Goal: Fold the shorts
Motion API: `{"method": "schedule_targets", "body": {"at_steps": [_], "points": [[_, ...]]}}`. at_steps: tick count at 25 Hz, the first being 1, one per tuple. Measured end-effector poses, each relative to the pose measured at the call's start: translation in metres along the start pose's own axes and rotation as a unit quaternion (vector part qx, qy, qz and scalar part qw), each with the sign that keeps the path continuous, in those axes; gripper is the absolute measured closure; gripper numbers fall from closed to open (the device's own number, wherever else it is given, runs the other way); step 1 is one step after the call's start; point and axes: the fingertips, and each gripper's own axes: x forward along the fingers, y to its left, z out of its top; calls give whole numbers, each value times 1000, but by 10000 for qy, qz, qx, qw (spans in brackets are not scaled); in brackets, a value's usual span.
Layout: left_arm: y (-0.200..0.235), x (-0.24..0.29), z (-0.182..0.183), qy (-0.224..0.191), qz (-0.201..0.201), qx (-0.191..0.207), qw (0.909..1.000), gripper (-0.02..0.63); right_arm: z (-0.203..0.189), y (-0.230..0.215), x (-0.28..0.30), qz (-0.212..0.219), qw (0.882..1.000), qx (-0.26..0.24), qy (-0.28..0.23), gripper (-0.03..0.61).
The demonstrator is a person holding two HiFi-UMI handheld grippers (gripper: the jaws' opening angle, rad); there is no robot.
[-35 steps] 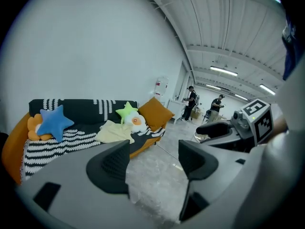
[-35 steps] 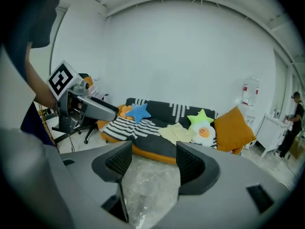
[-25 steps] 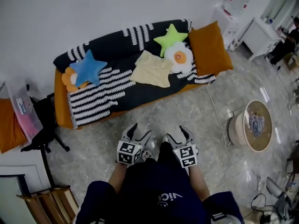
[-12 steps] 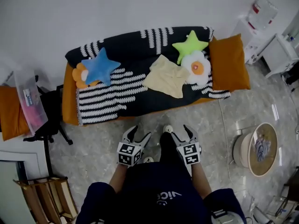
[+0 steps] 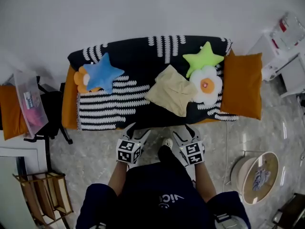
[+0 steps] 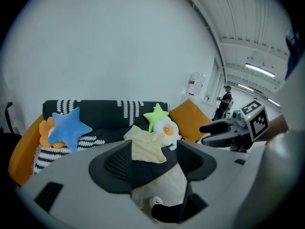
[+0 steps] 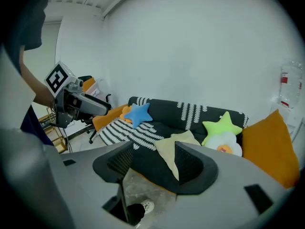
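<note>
The pale yellow shorts lie crumpled on the sofa's black-and-white throw, right of centre. They also show in the left gripper view and the right gripper view, beyond the jaws. My left gripper and right gripper hover side by side at the sofa's front edge, short of the shorts. Both stand open with nothing between their fingers. Each gripper shows in the other's view: the right gripper, the left gripper.
On the sofa lie a blue star cushion, a green star cushion, a white flower cushion and an orange pillow. A black chair stands left, a wooden rack lower left, a round basket lower right.
The person has stepped toward the sofa, so it sits nearer and lower in view. Both grippers went forward with the body and now reach the sofa's front edge.
</note>
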Motion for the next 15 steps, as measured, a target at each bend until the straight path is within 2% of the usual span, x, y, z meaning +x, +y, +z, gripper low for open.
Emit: {"method": "schedule_targets", "body": {"at_steps": [9,15], "points": [[4,74,29,180,225,-392,9988,324,-7,-73,27,434,9978,11,505,316],[15,100,38,318,205,-444,9983,329,-12,-96,38,434,9966,-23,701,324]]}}
